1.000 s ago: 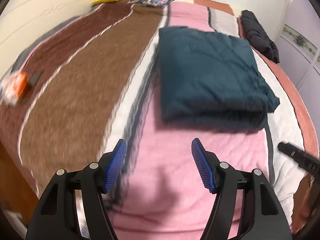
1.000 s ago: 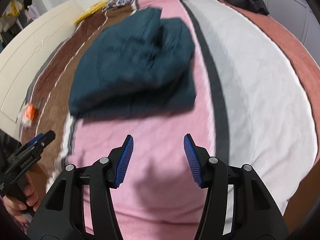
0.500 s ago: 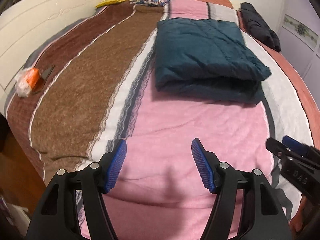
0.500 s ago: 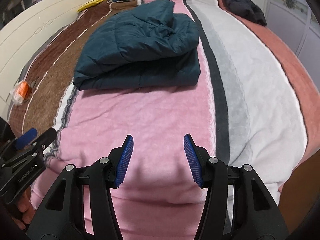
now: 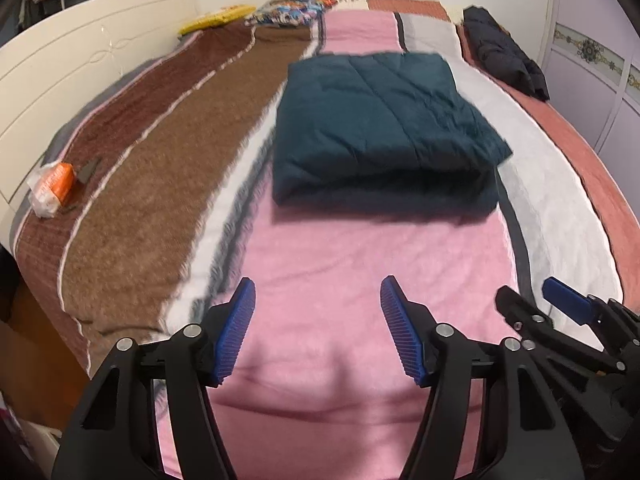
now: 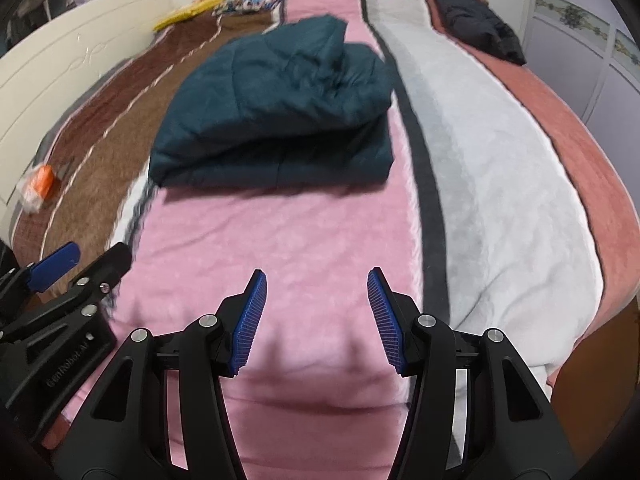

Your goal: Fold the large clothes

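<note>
While poised above the near pink band of the bed cover (image 5: 360, 272): left hand-held gripper (image 5: 318, 330), jaws apart with nothing between them, lately narrowed a little; right hand-held gripper (image 6: 314, 318), jaws partly open, likewise holding nothing. Farther up the bed: folded dark teal quilted garment (image 5: 380, 128), lying flat on the pink band, well apart from both. Off to the left: orange packet (image 5: 54, 186) on the brown stripe. At the far right edge: black garment (image 5: 502, 54).

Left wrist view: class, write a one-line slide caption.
Open left gripper hovers over the striped blanket, the folded teal jacket lying ahead.
</note>
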`<control>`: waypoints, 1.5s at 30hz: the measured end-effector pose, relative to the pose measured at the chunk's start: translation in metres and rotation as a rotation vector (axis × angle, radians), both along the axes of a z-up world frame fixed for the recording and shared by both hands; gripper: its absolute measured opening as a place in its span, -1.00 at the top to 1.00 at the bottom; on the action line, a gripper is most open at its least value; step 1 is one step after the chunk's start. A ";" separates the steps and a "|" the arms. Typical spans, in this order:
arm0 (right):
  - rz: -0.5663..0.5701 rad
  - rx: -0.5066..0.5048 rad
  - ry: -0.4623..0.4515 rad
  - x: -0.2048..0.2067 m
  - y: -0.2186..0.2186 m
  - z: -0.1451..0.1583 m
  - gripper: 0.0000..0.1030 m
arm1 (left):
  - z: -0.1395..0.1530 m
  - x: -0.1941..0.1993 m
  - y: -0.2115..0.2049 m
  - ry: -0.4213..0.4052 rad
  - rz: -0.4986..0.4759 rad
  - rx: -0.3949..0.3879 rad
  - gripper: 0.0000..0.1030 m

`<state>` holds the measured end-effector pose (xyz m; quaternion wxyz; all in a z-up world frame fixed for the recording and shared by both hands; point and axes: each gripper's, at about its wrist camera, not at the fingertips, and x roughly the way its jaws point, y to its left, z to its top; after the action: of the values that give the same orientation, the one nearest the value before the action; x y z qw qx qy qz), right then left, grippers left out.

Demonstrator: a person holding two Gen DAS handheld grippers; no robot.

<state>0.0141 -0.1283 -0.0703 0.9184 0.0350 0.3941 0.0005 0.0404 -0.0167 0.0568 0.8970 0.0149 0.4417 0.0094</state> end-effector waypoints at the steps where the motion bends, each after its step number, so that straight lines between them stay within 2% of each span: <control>1: 0.003 -0.007 0.006 0.000 0.002 -0.002 -0.03 | -0.002 0.000 -0.001 0.009 -0.005 0.002 -0.19; 7: 0.005 -0.003 -0.009 -0.001 0.001 -0.002 -0.03 | 0.000 -0.005 -0.004 -0.007 -0.012 0.008 -0.19; 45: 0.002 0.001 0.029 0.002 -0.004 -0.010 -0.03 | -0.006 -0.005 0.003 0.022 -0.001 -0.030 -0.19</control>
<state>0.0161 -0.1320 -0.0798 0.9126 0.0351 0.4073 0.0009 0.0354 -0.0142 0.0504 0.8923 0.0019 0.4515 0.0024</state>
